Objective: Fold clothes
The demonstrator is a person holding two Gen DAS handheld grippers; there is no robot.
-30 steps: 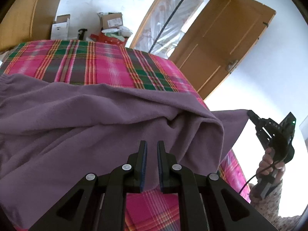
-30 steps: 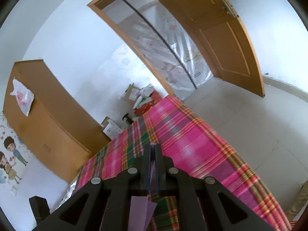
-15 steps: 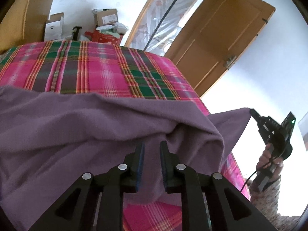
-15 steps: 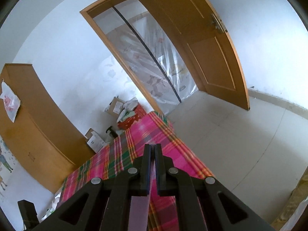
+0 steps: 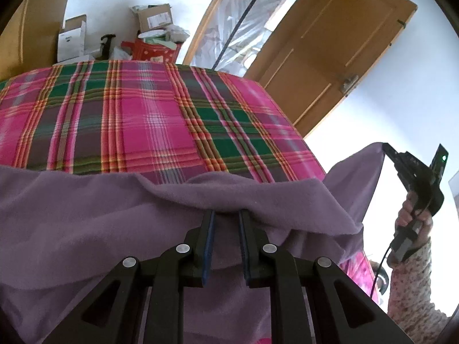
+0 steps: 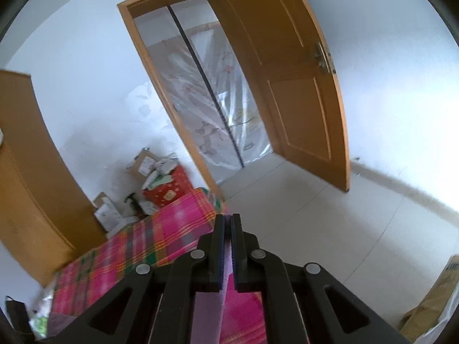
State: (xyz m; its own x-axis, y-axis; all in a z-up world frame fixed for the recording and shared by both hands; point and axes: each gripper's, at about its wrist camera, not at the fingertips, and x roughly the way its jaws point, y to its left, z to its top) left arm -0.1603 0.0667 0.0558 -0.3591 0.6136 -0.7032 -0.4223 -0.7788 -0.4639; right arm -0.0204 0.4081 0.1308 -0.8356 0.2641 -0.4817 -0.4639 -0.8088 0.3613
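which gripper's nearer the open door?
Right. The right gripper is raised off the bed's door-side edge, pinching the purple cloth. The left gripper sits mid-bed, jaws open at a fold, farther from the door.

The garment lies across the near part of the bed, one corner lifted off past the bed's right edge in the right gripper. The left gripper sits over a raised fold near the near edge. Boxes stand beyond the far edge, the door to their right.
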